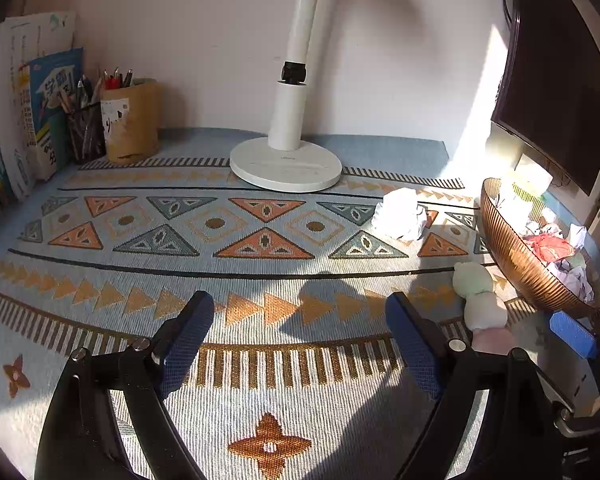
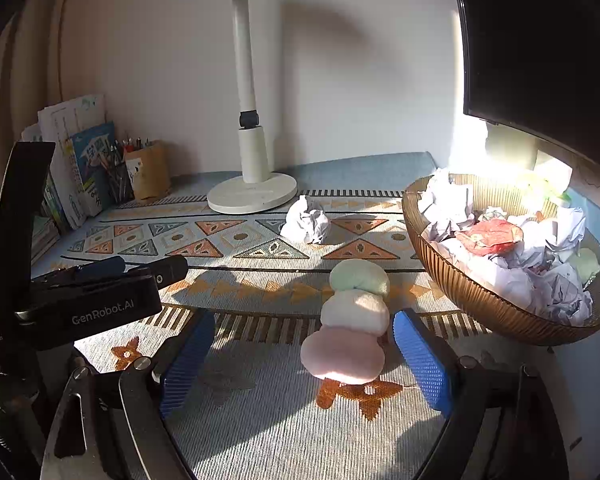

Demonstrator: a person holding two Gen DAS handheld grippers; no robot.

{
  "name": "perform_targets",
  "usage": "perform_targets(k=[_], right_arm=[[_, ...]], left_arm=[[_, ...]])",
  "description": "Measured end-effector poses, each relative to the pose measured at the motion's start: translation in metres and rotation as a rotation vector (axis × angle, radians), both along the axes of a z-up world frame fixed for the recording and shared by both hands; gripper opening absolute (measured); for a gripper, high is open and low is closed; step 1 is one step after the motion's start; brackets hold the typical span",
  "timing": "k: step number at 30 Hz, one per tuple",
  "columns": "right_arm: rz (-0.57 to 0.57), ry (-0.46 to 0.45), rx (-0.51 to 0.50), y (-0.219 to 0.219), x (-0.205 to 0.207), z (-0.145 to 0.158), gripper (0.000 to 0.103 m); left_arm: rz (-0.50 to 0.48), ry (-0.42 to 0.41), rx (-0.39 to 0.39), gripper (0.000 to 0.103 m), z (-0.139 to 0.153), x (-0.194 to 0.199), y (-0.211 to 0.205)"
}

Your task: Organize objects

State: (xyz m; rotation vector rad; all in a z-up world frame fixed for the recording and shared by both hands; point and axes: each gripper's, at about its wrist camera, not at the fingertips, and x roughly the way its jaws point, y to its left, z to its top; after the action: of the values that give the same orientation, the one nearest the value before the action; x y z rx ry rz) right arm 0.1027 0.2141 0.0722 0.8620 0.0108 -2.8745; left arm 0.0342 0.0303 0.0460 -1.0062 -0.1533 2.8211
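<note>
Left hand-held gripper wide, holding nothing, above the patterned mat near the front edge of the worktop; blue pads well apart. Right hand-held gripper also wide, low over the mat toward the front right corner; plush toy lying between its fingers, nearer the right pad, touched by neither as far as can be told. Toy of three soft balls in a row, green, white, pink, on a stick, pink end toward the front edge. Same toy at the right edge of the left view, just beside the brown bowl. Bowl at the right edge of the worktop, filled with crumpled paper and a red wrapper. One paper ball alone on the mat, between bowl and lamp; lamp base toward the back edge. Pen cups and books in the back left corner; dark monitor over the back right corner.
</note>
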Motion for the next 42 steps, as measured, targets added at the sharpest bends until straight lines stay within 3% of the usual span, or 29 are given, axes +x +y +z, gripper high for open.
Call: perform_targets(k=[35,39,42], right_arm=[[-0.032,-0.013,-0.021,0.006,0.0,0.002,0.09],[-0.043,-0.033,-0.048,0.018,0.004,0.001,0.09],[-0.036,-0.064,-0.089,0.03,0.002,0.0,0.09]], left_arm=[[-0.016,-0.004,-0.039,0.087,-0.003,0.001,0.006],[-0.07,-0.068,-0.025,0.087,-0.006,-0.009,0.009],[-0.174,-0.171,0.07,0.087,-0.006,-0.024,0.008]])
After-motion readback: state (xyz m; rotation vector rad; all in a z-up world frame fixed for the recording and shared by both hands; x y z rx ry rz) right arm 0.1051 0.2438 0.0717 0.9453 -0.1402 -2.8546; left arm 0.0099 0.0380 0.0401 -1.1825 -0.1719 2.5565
